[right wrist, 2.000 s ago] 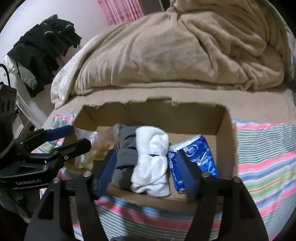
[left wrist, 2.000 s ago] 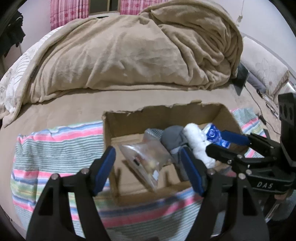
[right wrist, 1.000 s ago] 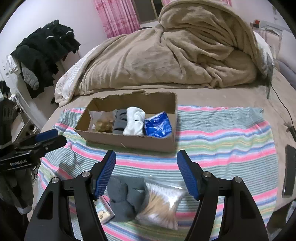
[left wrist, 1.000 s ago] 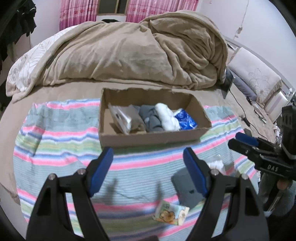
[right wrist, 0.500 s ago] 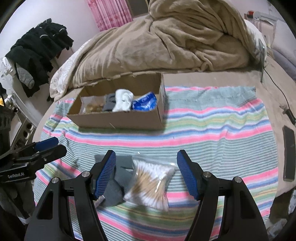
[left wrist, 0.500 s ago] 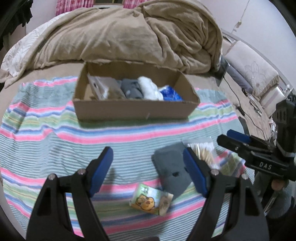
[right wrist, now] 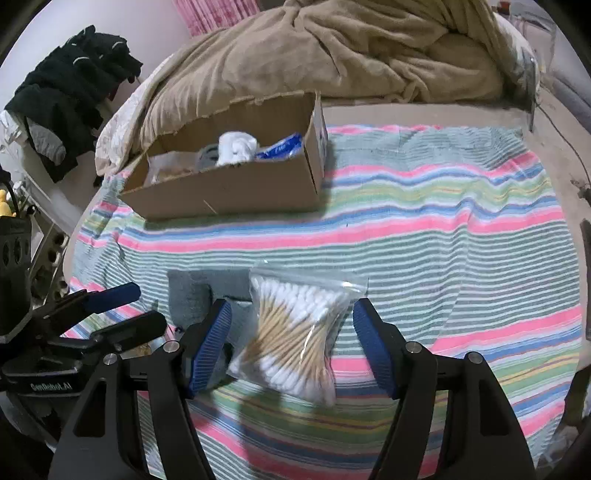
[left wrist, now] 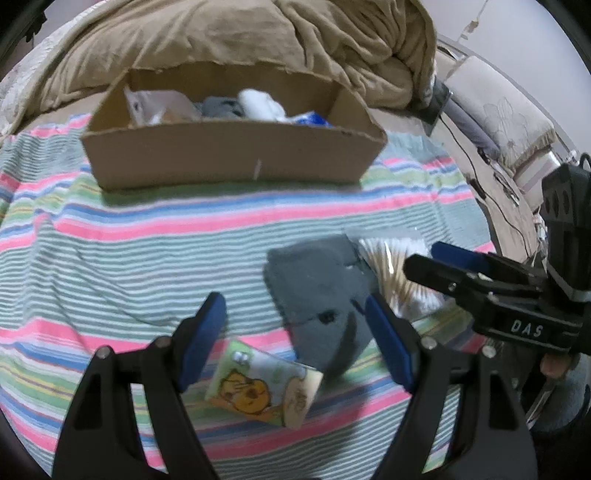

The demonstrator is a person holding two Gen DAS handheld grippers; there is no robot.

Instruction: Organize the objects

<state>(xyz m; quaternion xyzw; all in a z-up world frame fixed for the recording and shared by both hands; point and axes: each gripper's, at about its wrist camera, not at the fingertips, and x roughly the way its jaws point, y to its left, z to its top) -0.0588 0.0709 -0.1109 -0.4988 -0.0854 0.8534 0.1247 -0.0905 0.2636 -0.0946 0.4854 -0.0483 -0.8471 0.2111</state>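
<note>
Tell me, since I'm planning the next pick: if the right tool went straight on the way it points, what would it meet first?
Most likely the bag of cotton swabs, which lies between the open fingers of the right tool. Depth is unclear, but nothing else shows in that line.

This is looking like a home bedroom. A crumpled beige blanket (right wrist: 354, 48) is lying on the bed (right wrist: 546, 155), a striped cover (right wrist: 443, 229) is spreading over it, pink curtains (right wrist: 210, 14) are hanging behind, and dark clothes (right wrist: 70, 85) are piling beside the wall.

Black tool (left wrist: 295, 339), blue ribbed pads (right wrist: 210, 347)
</note>
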